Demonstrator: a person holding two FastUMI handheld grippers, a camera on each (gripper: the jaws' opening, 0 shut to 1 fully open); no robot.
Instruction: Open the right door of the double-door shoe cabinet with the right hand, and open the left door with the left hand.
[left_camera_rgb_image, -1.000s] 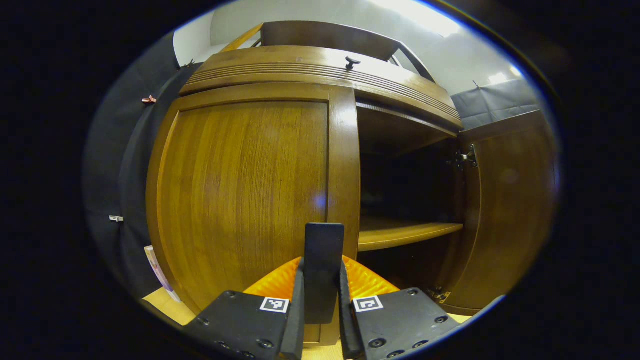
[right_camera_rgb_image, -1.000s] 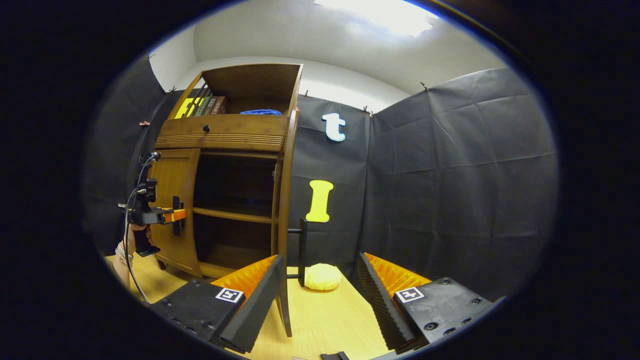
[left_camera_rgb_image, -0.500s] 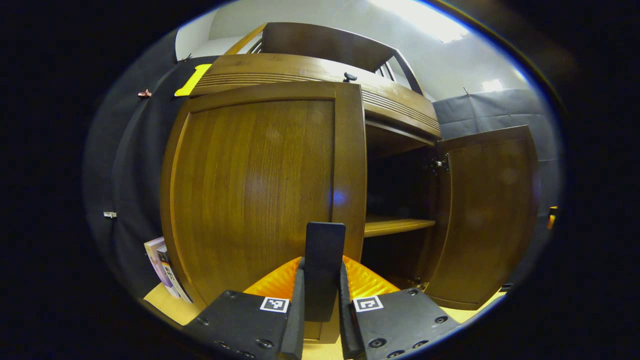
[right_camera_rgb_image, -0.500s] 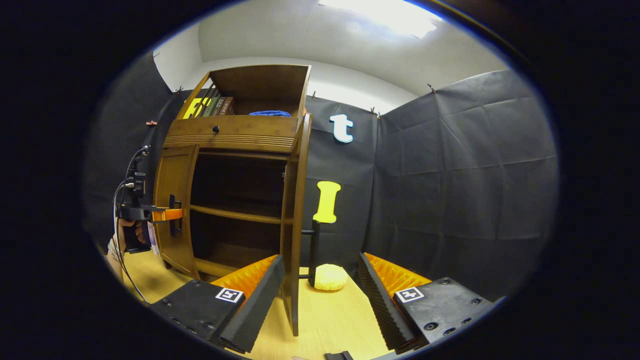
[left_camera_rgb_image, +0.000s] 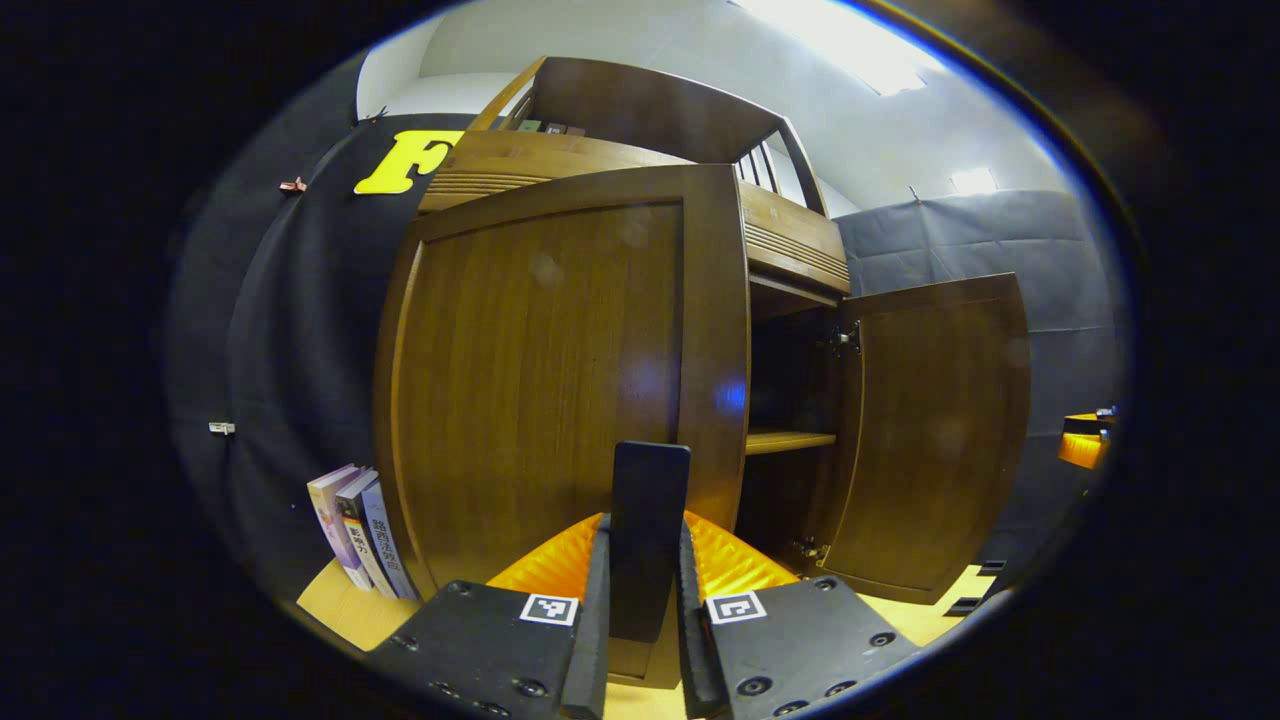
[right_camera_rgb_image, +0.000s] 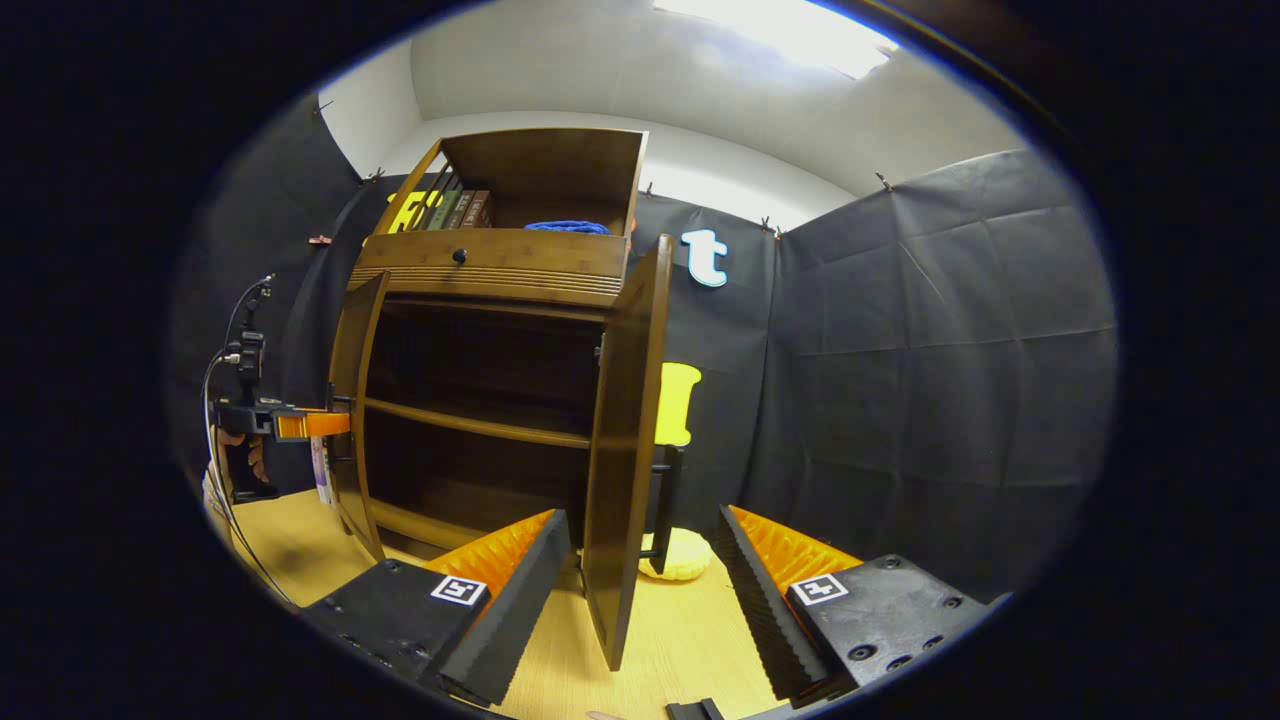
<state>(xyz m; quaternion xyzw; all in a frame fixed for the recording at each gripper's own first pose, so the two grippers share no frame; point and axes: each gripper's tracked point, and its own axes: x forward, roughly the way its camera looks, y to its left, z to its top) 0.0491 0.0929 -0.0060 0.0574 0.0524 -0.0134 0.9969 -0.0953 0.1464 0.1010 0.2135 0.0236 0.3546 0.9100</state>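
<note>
**Left door drawn outward by its handle; right door released**

The left tongs (left_camera_rgb_image: 642, 600) are clenched on the black handle (left_camera_rgb_image: 648, 530) of the left door (left_camera_rgb_image: 560, 360), so that the panel can be swung about its hinges. In the right gripper view, the left tongs (right_camera_rgb_image: 300, 424) are seen at nine o'clock, held level by a hand (right_camera_rgb_image: 235, 462) beneath them. The right tongs (right_camera_rgb_image: 640, 590) are parted, grasping nothing; the right door (right_camera_rgb_image: 625, 440) stands wide open just ahead, at twelve o'clock. The shoe cabinet (right_camera_rgb_image: 500, 270) rests on the bench (right_camera_rgb_image: 680, 640).
</note>
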